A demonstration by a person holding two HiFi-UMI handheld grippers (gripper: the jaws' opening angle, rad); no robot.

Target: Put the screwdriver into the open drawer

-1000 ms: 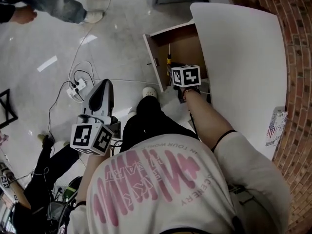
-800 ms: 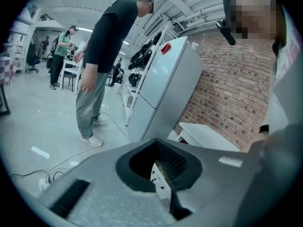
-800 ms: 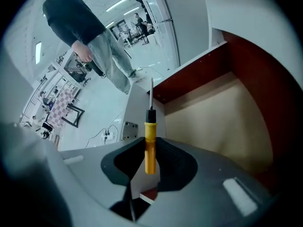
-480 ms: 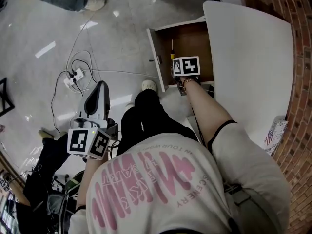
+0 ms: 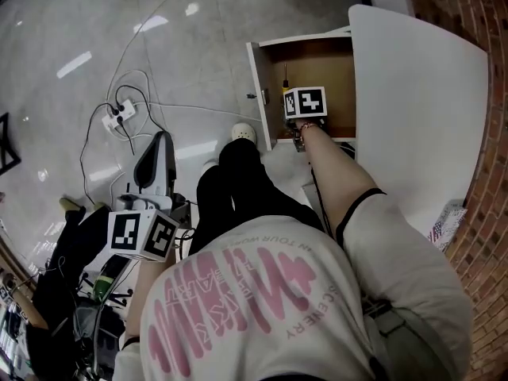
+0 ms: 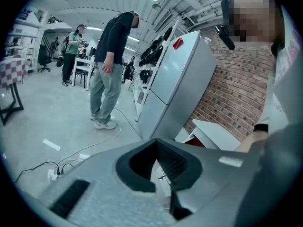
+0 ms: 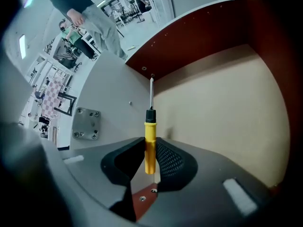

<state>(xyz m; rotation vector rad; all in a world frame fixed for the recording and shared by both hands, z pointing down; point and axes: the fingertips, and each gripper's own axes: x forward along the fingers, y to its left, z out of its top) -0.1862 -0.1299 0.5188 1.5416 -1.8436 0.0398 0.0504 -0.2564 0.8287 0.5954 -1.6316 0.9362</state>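
Note:
The open drawer (image 5: 317, 58) has a brown inside and a white front (image 5: 258, 94), and juts out from under a white tabletop (image 5: 421, 109). My right gripper (image 5: 290, 106) points steeply down into it, shut on the yellow-handled screwdriver (image 5: 286, 92). In the right gripper view the screwdriver (image 7: 150, 141) stands between the pads of this gripper (image 7: 150, 150), its metal shaft aimed at the drawer's far corner above the tan drawer floor (image 7: 222, 108). My left gripper (image 5: 161, 143) hangs by my left knee, away from the drawer. In its own view the left gripper (image 6: 159, 162) is shut on nothing.
A power strip (image 5: 119, 119) with loose cables lies on the grey floor at the left. A brick wall (image 5: 476, 22) stands behind the tabletop. A person (image 6: 111, 56) stands on the floor beside a white refrigerator (image 6: 180, 74). A metal plate (image 7: 86, 123) sits on the drawer's white front.
My right gripper has sunk lower into the drawer with the screwdriver still in it. My left gripper has dropped a little. The standing person's feet have left the head view.

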